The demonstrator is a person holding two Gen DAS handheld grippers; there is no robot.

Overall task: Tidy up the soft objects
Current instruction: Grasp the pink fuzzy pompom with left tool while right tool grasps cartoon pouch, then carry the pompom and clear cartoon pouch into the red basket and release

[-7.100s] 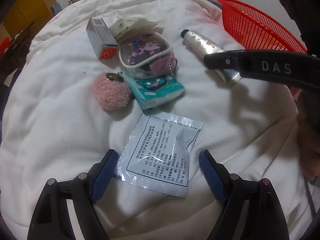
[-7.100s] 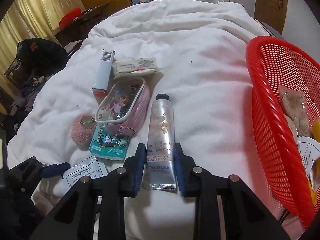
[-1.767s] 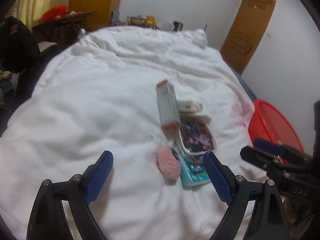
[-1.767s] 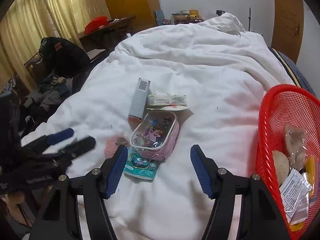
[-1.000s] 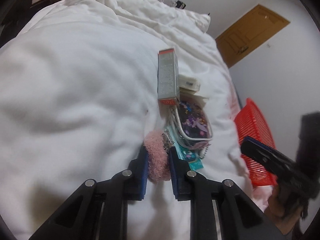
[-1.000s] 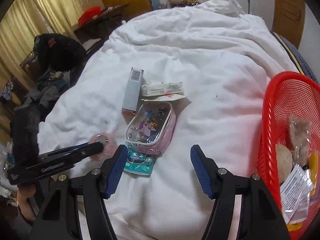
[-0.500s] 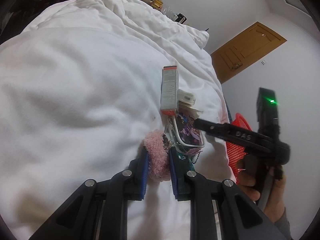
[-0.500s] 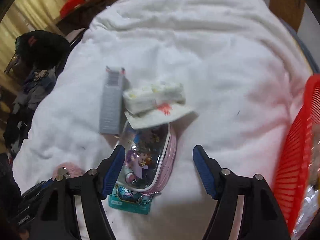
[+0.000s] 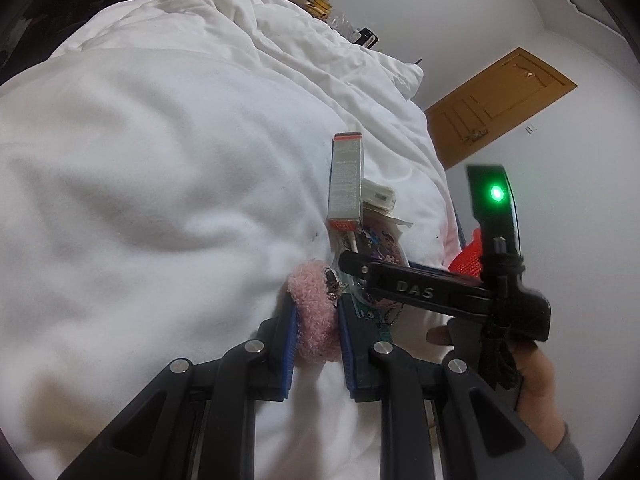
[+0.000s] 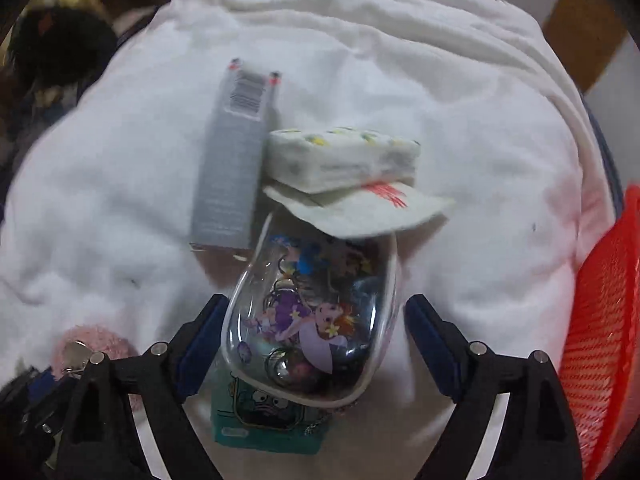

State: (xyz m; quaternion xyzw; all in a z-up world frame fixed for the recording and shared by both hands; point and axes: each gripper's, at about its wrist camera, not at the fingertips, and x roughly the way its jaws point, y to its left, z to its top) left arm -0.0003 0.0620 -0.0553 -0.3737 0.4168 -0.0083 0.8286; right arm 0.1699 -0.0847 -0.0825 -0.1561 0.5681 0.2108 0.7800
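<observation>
Clamping the pompom (image 9: 316, 312) between the left gripper (image 9: 317, 334) pads, right at the quilt (image 9: 160, 168), with its metal clasp lying beside the pouch (image 10: 312, 320). Straddling that pouch with the right gripper (image 10: 314, 320), jaws opening wide, pads not yet touching either side. Resting the pouch on a teal pack (image 10: 268, 420), with a flat sachet (image 10: 360, 204) and a tissue pack (image 10: 344, 156) overlapping its far end and a grey box (image 10: 236, 160) just beside. Risking, on closing, the rounded glossy pouch squirting out of the pads, or dragging the sachet and teal pack along with it. Risking a snag of the pompom's clasp on the pouch chain, both sitting close together. Crowding the two grippers, so possibly bumping while lifting. Waiting at the right edge, the basket (image 10: 604, 320), likely the destination.
</observation>
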